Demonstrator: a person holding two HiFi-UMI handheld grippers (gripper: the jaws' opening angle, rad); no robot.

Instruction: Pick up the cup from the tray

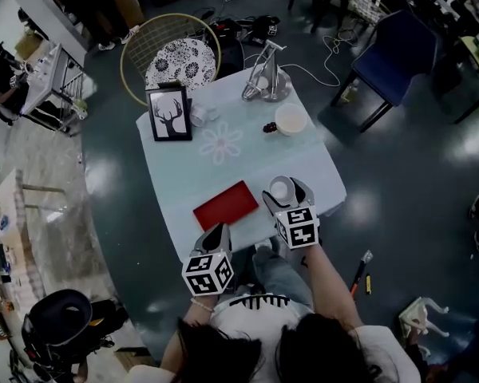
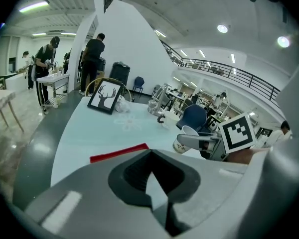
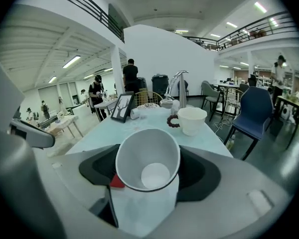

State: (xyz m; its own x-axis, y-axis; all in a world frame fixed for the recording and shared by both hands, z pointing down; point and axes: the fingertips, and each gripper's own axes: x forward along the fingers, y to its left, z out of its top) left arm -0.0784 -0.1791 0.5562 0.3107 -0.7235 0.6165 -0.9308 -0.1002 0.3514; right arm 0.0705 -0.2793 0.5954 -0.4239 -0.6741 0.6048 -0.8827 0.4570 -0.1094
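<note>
A white paper cup (image 1: 280, 189) sits between the jaws of my right gripper (image 1: 287, 191), which is shut on it just right of the flat red tray (image 1: 225, 204). In the right gripper view the cup (image 3: 148, 166) fills the middle, its open mouth facing the camera, gripped by the right gripper (image 3: 149, 183). The left gripper view shows the cup (image 2: 183, 139) tilted in the right gripper (image 2: 205, 142), past the tray (image 2: 118, 152). My left gripper (image 1: 216, 231) hovers at the table's near edge by the tray's left corner, jaws together and empty (image 2: 149, 156).
On the pale blue table (image 1: 184, 166) stand a framed deer picture (image 1: 169, 112), a white mug (image 1: 290, 119), a silver stand (image 1: 267, 82) and a small glass lying down (image 1: 199, 116). A round patterned chair (image 1: 176, 58) and a blue chair (image 1: 399, 54) flank the far side.
</note>
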